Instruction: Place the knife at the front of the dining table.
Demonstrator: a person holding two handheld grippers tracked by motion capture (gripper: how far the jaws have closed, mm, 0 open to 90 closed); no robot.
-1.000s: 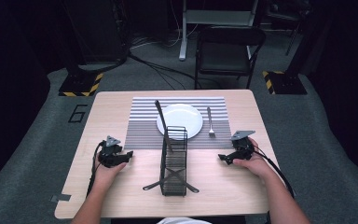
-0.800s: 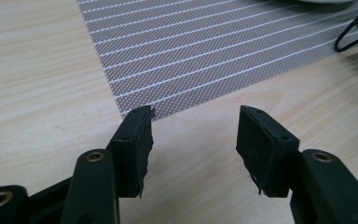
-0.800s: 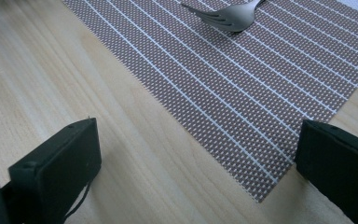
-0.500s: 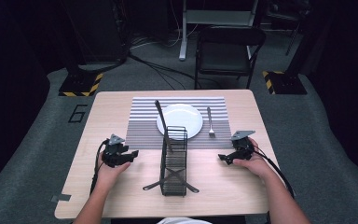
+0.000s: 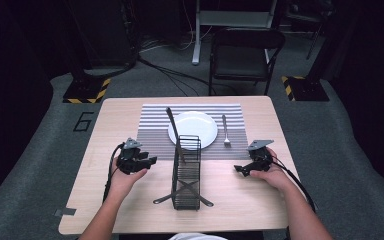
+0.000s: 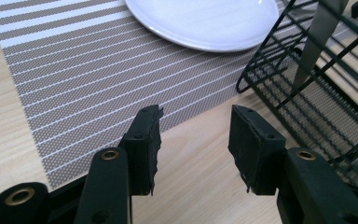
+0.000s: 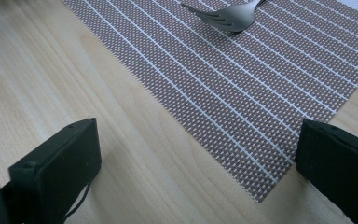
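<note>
Our left claw (image 5: 147, 161) stands part open with nothing between its black pads (image 6: 149, 140); its jaws have just been closing, and bare wood shows in the gap. It hovers over the worktop (image 5: 105, 130) near the near left corner of the striped placemat (image 5: 152, 132), and it points toward the wire rack (image 5: 186, 172). In the left gripper view that rack (image 6: 303, 88) rises just to the right of the jaws, and a flat metal utensil (image 6: 317, 37) leans inside its bars. We cannot tell from that view which utensil it is. Past the rack's far end the white plate (image 5: 194, 129) sits on the placemat, and a dark handle (image 5: 172, 120) slants across the plate's left edge down into the rack.

Our right claw (image 5: 240, 169) is wide open and grips nothing; its two pads (image 7: 60, 158) stand far apart over the wood and the corner of the placemat (image 7: 242, 93). It rests low on the worktop to the right of the rack, well apart from it. The fork (image 5: 225, 131) lies on the placemat just right of the plate, and in the right gripper view its tines (image 7: 228, 18) show ahead of the jaws. Two thin grey utensils (image 5: 182, 197) cross under the rack's near end.
</note>
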